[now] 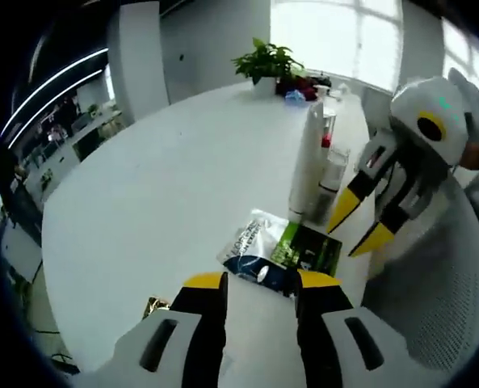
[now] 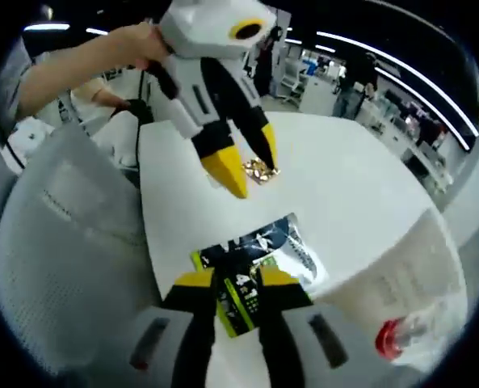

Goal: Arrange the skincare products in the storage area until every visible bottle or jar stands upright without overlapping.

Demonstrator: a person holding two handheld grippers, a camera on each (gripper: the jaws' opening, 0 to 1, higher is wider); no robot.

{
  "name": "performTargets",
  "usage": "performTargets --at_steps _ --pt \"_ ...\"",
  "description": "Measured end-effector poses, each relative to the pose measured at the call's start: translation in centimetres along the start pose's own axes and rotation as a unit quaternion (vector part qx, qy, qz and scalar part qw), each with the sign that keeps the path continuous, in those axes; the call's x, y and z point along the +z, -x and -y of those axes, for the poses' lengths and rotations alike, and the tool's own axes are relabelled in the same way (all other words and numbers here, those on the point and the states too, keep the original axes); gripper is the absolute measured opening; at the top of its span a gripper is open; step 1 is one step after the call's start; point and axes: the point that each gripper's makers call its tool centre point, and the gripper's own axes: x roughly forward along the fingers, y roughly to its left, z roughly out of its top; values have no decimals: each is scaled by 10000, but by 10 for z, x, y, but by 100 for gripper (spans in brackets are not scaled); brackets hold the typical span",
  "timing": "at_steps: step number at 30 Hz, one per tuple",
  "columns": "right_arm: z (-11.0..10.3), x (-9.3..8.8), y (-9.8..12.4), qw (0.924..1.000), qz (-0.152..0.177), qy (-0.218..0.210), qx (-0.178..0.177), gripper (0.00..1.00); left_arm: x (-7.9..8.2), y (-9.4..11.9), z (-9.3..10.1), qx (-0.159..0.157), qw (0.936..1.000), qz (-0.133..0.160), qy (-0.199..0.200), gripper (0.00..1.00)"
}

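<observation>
On round white table: flat sachet; office beyond.

The left hand-held gripper pointed forward and down with its yellow-tipped jaws parted, nothing between them; in the right gripper view it came in from the top left, gripped by a hand on a bare forearm. The right hand-held gripper also had its jaws apart, and in the left gripper view it angled down from the right, jaws spread.
</observation>
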Motion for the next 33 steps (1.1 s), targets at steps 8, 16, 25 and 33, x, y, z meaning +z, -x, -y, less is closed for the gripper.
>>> performTargets --at_steps 8,16,25,33 --pt "16 13 38 9980 456 -226 -368 26 8 14 0 194 9995 223 81 40" --pt "31 13 66 9942 658 -399 -758 33 19 33 1 426 9983 409 27 49" --pt "43 6 89 9898 756 -618 -1034 43 28 53 4 664 9960 597 6 56" --pt "53 1 106 9845 863 -892 -1242 53 31 63 9 778 9940 760 114 67"
